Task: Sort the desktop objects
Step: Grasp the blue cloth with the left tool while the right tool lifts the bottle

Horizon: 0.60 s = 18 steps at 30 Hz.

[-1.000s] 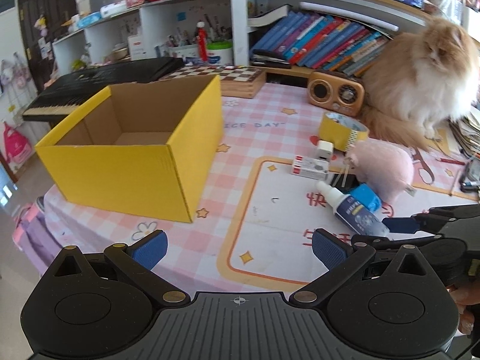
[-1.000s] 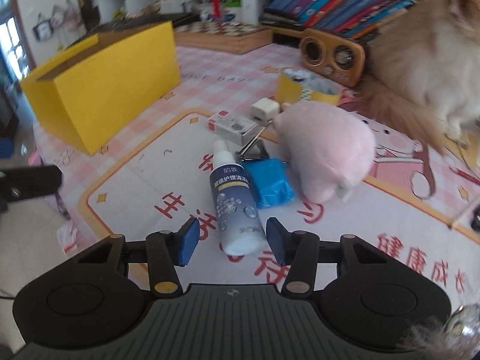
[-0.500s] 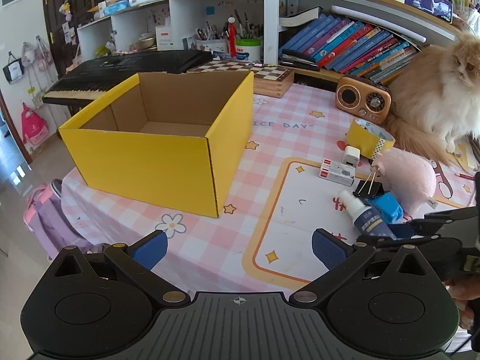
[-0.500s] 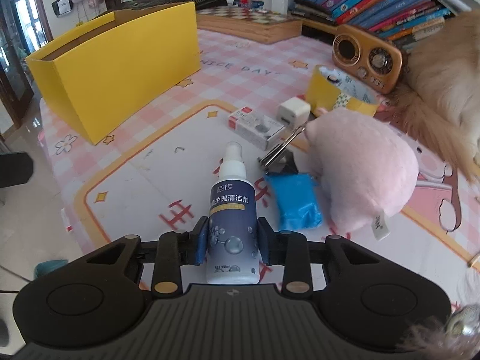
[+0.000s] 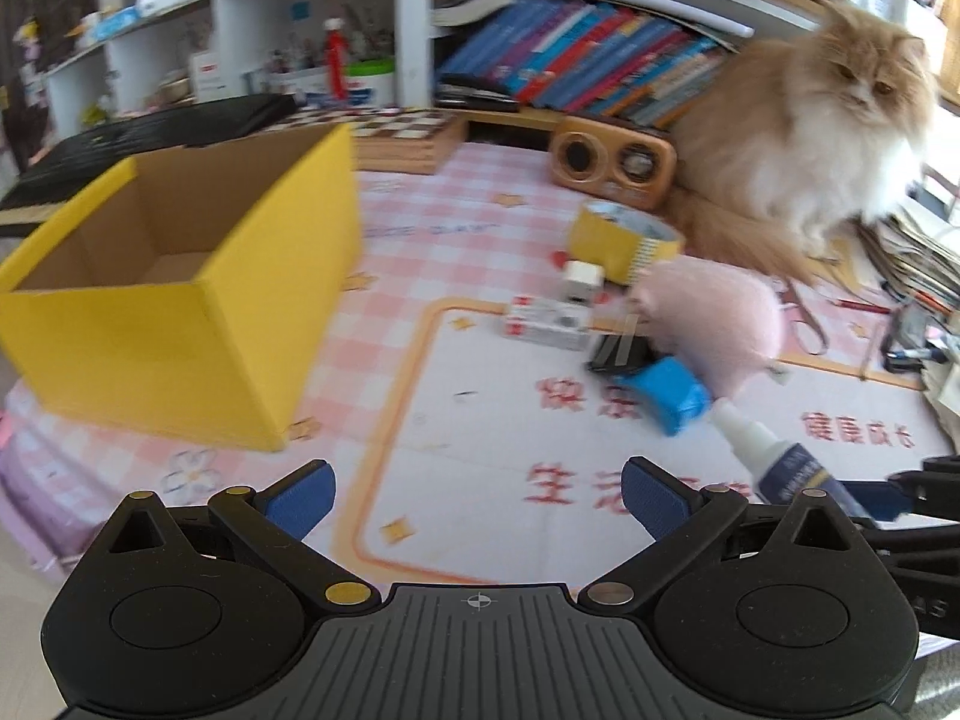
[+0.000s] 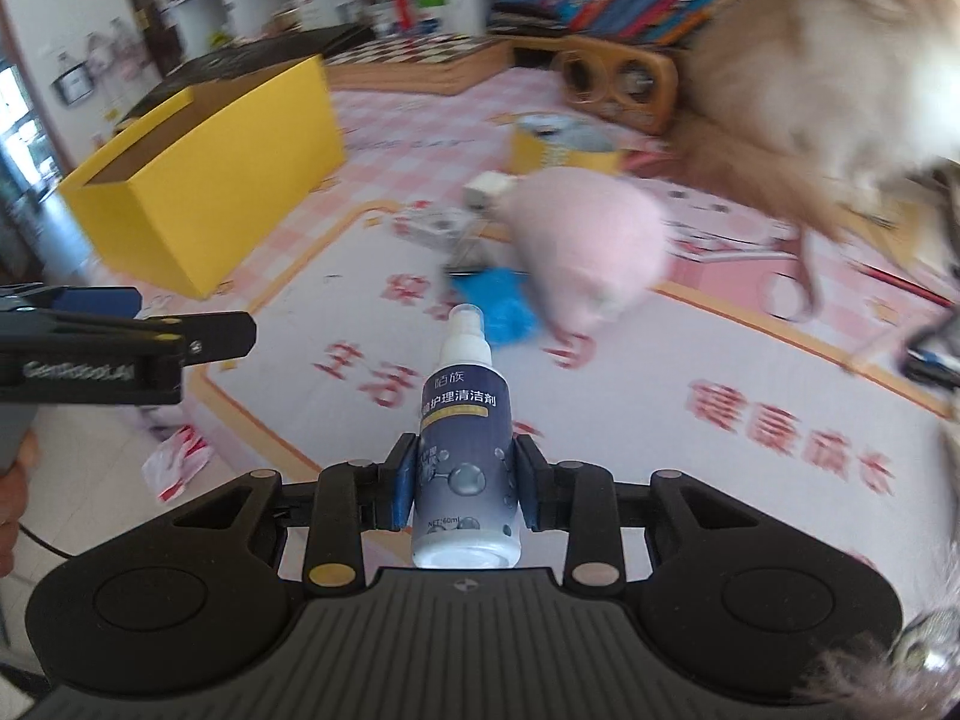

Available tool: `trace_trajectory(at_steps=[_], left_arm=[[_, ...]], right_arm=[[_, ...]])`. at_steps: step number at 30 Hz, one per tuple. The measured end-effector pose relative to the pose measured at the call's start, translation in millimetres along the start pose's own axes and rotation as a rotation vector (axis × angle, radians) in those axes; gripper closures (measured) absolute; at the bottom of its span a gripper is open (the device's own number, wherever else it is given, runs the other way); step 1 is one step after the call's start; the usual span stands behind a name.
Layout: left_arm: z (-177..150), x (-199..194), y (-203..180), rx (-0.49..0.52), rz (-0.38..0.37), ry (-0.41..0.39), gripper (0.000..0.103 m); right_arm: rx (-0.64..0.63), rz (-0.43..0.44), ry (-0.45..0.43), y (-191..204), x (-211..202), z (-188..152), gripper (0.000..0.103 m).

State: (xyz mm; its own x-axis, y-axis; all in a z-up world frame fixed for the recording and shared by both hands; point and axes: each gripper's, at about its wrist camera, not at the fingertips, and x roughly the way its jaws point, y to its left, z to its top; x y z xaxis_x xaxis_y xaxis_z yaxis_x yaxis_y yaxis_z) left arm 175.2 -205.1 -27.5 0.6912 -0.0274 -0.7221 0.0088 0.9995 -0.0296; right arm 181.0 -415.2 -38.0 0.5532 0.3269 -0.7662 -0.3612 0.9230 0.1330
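Clamping the small navy-labelled white spray bottle [image 6: 465,456] around its body, the right gripper [image 6: 463,489] carries it off the mat, likely toward the open yellow cardboard box [image 6: 204,174] at ten o'clock, while the left gripper [image 5: 477,495] waits open-jawed and empty.

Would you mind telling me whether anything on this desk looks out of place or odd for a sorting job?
Yes: a long-haired cat sits on the table right behind the clutter, its tail beside the yellow tape roll and pink plush. Otherwise the items merely lie jumbled; nothing looks spilled or broken.
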Motion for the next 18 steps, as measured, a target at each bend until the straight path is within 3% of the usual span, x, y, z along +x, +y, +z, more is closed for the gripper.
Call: trace_trajectory(at_steps=[7,13,18], left_arm=[[7,26,-35,0.07,-0.081,-0.001,0.011],[17,48,-60,0.1,-0.142,-0.017,0.022],[23,76,-82,0.096,-0.18,0.02,0.031]], right_arm=[[0.106,-0.089,-0.04,-28,-17,-13,0.072],[0.148,-0.115,-0.052,-35,-20,-16,0.072],[0.16,-0.123,-0.05,-42,-20,-15,0.072]])
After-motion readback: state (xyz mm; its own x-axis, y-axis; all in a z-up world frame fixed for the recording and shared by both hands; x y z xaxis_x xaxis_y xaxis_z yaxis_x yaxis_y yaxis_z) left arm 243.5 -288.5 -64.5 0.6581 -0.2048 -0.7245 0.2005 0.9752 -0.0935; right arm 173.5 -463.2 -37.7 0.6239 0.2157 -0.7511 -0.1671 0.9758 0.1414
